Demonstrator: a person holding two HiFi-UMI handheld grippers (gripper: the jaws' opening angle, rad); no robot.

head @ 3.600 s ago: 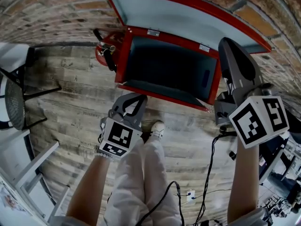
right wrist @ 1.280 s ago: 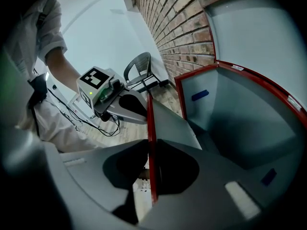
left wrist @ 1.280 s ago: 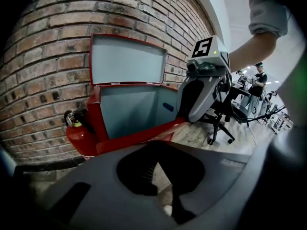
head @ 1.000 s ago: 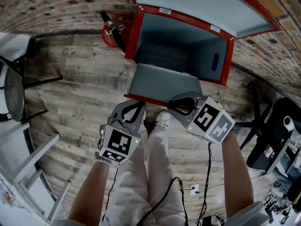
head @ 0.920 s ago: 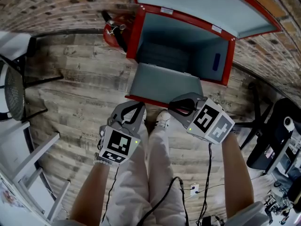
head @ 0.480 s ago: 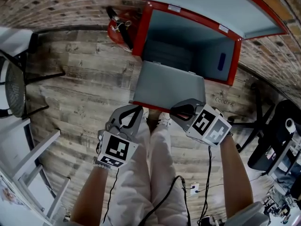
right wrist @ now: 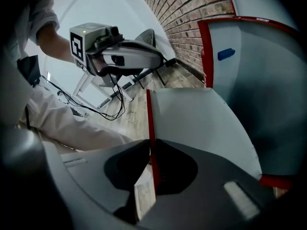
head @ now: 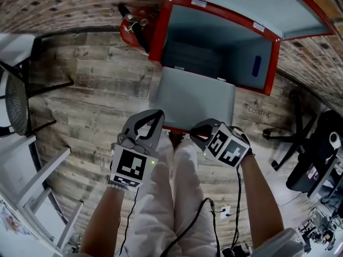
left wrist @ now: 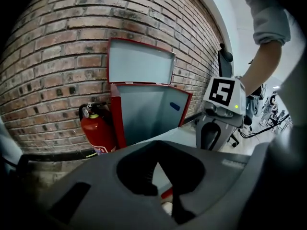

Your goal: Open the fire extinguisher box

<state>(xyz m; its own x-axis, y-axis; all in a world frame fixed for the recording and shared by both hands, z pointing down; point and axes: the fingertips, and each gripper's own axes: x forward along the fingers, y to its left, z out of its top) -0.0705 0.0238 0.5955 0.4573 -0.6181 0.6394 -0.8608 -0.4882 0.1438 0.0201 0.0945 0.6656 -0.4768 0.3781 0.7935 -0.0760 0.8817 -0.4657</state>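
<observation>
The red fire extinguisher box (head: pixel 155 33) stands against the brick wall, its lid (head: pixel 236 1) raised. Its grey front door (head: pixel 198 98) is folded down towards me. My right gripper (head: pixel 197 131) is at the door's near red edge. In the right gripper view that red edge (right wrist: pixel 149 123) runs between the jaws, which are closing and pinch it. My left gripper (head: pixel 157 114) hovers left of the door, shut and holding nothing. The box (left wrist: pixel 117 123) looks dark and empty inside. A red extinguisher (head: pixel 134 28) stands by its left side.
A black chair (head: pixel 13 106) and a white frame (head: pixel 37 186) are at the left. An office chair base (head: pixel 292 133) stands at the right. Cables (head: pixel 236 197) trail on the wooden floor beside the person's white-trousered legs (head: pixel 171 197).
The front door has swung further down and towards me with the right gripper on its edge. Earlier the right gripper was raised by the lid. The left gripper has barely moved.
</observation>
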